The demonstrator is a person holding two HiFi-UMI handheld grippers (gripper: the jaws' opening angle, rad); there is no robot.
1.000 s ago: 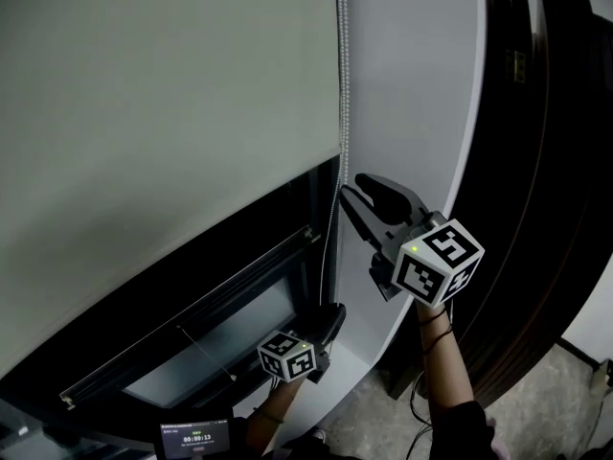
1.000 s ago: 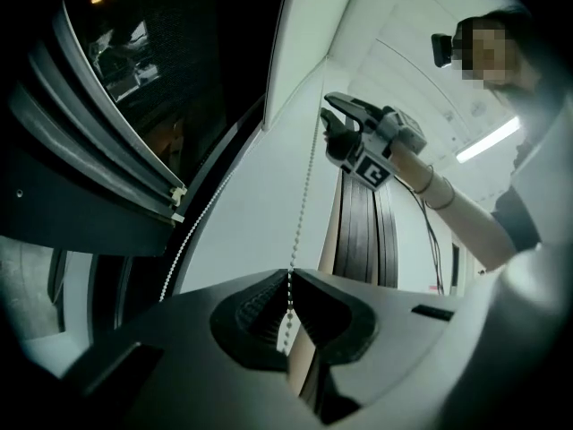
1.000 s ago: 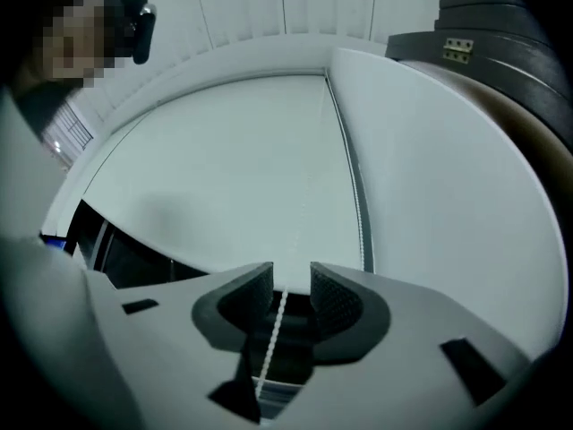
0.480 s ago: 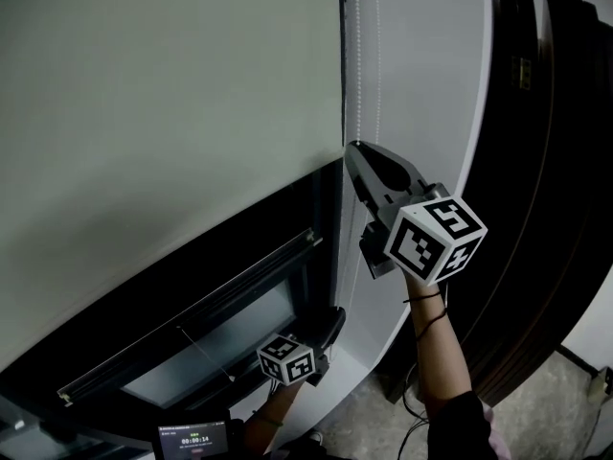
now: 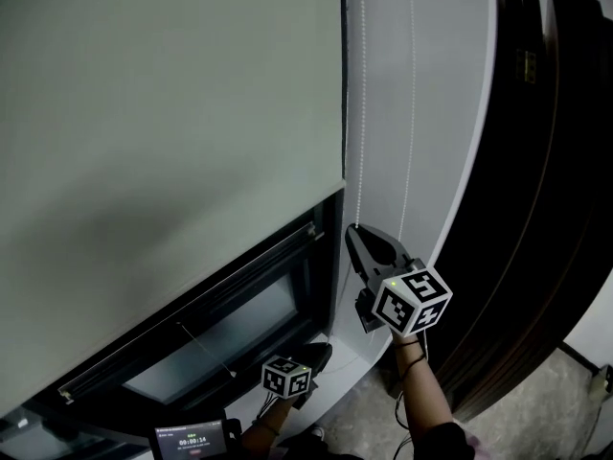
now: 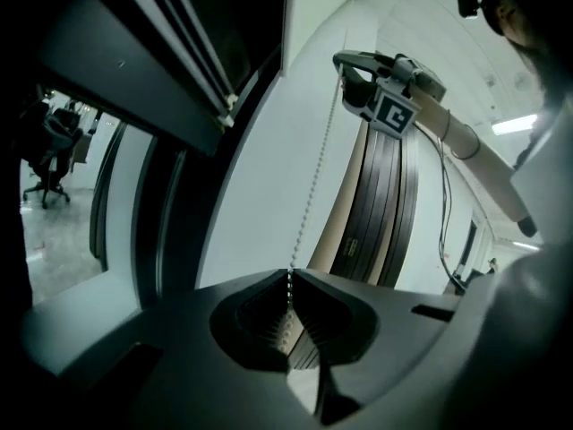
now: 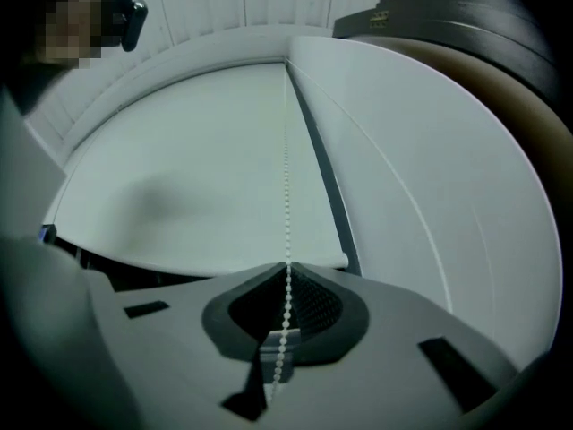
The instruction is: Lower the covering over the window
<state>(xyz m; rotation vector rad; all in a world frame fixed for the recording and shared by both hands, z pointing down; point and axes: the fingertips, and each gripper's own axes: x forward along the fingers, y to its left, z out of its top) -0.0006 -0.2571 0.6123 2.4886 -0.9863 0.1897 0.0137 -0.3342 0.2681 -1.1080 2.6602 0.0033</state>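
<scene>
The pale blind [image 5: 172,113] fills the left side and hangs most of the way down. Its bottom edge is still above the bottom of the window [image 5: 220,329], so a dark strip of glass shows under it. Low down, near the window's corner, the left tongs [image 5: 323,351] are clenched on the bead chain [image 5: 360,142], with the beads pinched right at the tips. Higher up the same strand, the right tongs [image 5: 354,230] have just been closing and now grasp the chain too. A second strand hangs loose just to the right, against the white wall [image 5: 450,65]. Dark panels [image 5: 546,209] stand at the far right. The thin beads could slip through the tips if the grip is weak, and then the blind would not move. A hard or slanted tug could jam the chain or snap it. Pulling the wrong strand would lift the blind instead.
</scene>
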